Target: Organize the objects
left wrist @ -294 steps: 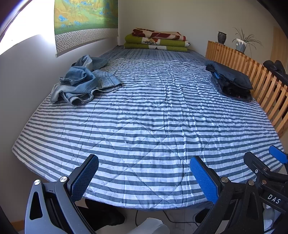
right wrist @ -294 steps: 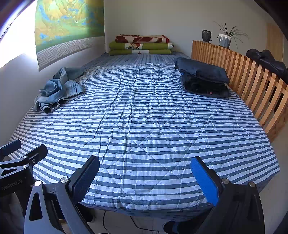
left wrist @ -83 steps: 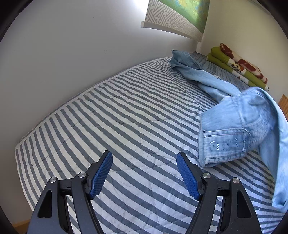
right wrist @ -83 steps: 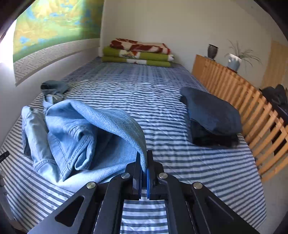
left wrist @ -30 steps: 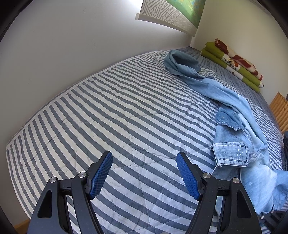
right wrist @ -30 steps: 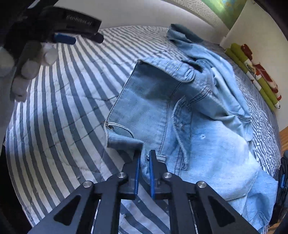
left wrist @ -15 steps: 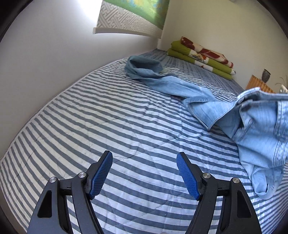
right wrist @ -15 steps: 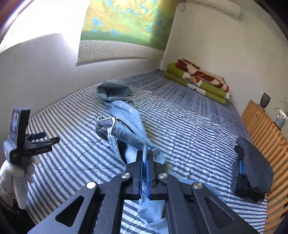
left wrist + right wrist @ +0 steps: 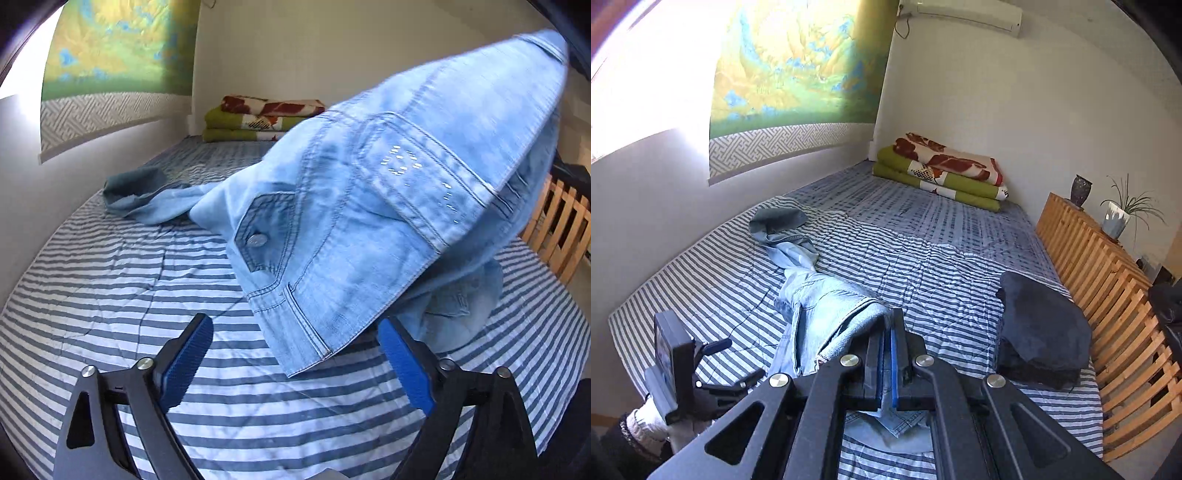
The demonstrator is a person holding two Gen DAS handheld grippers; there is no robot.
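Between the fingers of your right gripper (image 9: pixel 886 365) the jeans (image 9: pixel 369 221) were clamped at the waistband, and in the last half second you had hoisted them off the bed (image 9: pixel 110 288) so the waist end hung just above your left gripper (image 9: pixel 291 362), whose fingers stood apart and empty. That probably set up a second grasp for folding. One leg trailed on the striped cover toward the wall. Beyond lay folded blankets (image 9: pixel 942 170), a dark clothes pile (image 9: pixel 1041 328) and a wooden rail (image 9: pixel 1108 280).
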